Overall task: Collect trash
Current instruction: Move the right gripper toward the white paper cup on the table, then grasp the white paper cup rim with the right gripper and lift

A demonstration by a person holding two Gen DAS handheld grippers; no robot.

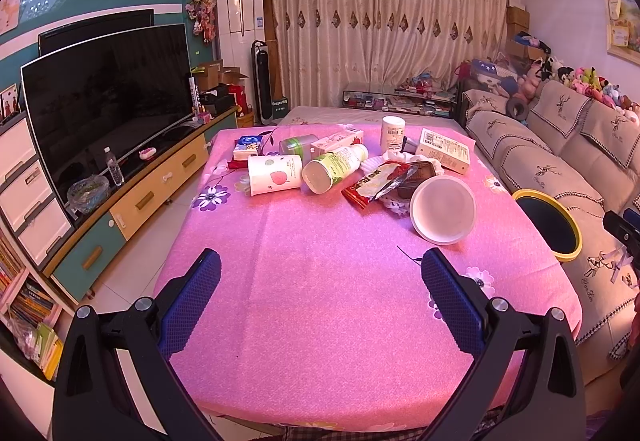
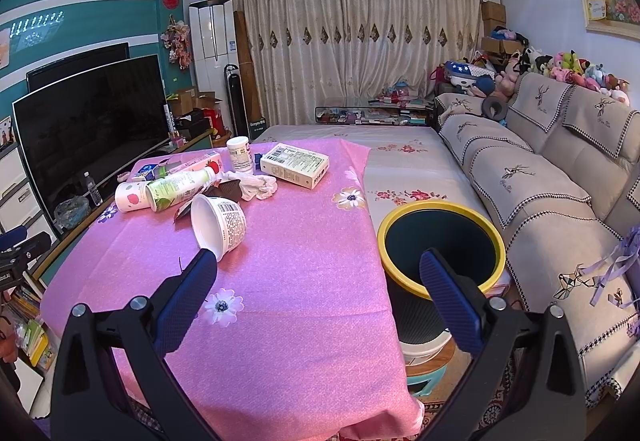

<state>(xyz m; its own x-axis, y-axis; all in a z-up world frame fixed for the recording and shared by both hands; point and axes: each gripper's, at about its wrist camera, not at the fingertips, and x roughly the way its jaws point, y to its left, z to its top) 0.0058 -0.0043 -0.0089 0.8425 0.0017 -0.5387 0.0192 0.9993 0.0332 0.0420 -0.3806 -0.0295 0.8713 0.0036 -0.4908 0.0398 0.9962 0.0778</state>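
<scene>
Trash [image 1: 360, 165] piled on pink tablecloth [image 1: 320, 281], beside yellow-rimmed bin [image 2: 440, 241]. Left gripper [image 1: 320, 269] spread wide, empty. Right gripper [image 2: 316, 269] likewise apart.

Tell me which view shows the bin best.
Right wrist: the bin sits close, whole yellow rim and dark inside visible, beside the table. Left wrist catches only part of its rim at the right edge.

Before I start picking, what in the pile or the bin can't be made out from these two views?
- Bin interior: dark in the right wrist view; cut by the table edge in the left.
- Dark tray: mostly under the red wrapper, left wrist view.
- Box label text: too small to read.
- Items behind the green bottle: overlapped, right wrist view.
</scene>
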